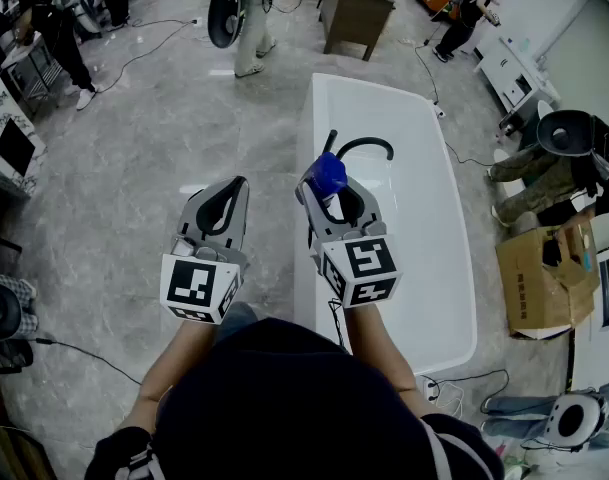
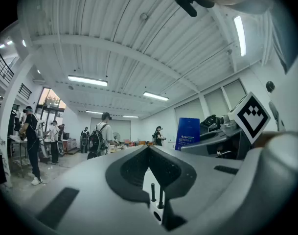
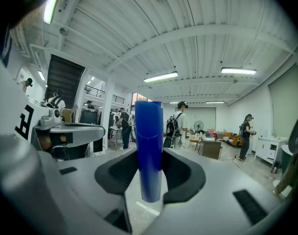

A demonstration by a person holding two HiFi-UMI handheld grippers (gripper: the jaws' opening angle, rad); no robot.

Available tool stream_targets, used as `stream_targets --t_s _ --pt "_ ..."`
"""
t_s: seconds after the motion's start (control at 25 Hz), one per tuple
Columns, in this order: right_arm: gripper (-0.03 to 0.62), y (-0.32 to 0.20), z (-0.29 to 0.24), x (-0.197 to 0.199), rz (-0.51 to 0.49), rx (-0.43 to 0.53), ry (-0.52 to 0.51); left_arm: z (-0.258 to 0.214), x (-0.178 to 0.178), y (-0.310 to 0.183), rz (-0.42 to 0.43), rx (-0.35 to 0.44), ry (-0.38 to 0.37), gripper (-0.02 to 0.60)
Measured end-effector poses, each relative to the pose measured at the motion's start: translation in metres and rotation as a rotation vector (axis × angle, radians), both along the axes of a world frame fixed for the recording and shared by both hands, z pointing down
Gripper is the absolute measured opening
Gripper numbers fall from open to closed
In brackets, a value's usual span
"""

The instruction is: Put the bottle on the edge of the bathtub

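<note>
The blue bottle (image 3: 149, 151) is gripped upright in the right tool (image 1: 330, 194), over the bathtub (image 1: 319, 108) edge; the left tool (image 1: 229, 196) is closed, empty.

**Bathtub** (image 1: 434, 238): the near stretch of its left rim is taken up by the right gripper (image 1: 334, 186), which clasps the blue bottle (image 1: 329, 173). Just beyond the bottle rises a black arched faucet (image 1: 369, 146). Past it the rim lies bare to the far end.

**Floor** (image 1: 124, 168): open left of the tub, beneath the left gripper (image 1: 234, 186).

**Cardboard box** (image 1: 544, 278): stands beyond the right rim.
</note>
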State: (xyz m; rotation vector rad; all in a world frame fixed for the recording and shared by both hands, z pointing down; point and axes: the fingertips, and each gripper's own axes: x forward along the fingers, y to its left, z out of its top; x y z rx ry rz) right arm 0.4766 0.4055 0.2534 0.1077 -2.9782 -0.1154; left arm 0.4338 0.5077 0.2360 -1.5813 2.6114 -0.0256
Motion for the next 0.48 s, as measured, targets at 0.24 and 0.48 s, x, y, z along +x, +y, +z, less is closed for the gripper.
stream_targets --t_s 0.24,0.48 --pt "0.166 -0.017 0.01 -0.025 0.006 -0.004 -0.031 0.005 -0.029 -0.018 0.007 0.004 -0.011 0.023" --pt "0.166 -0.044 0.025 -0.075 0.021 -0.032 -0.028 0.017 -0.087 -0.039 0.009 0.006 0.008 0.023"
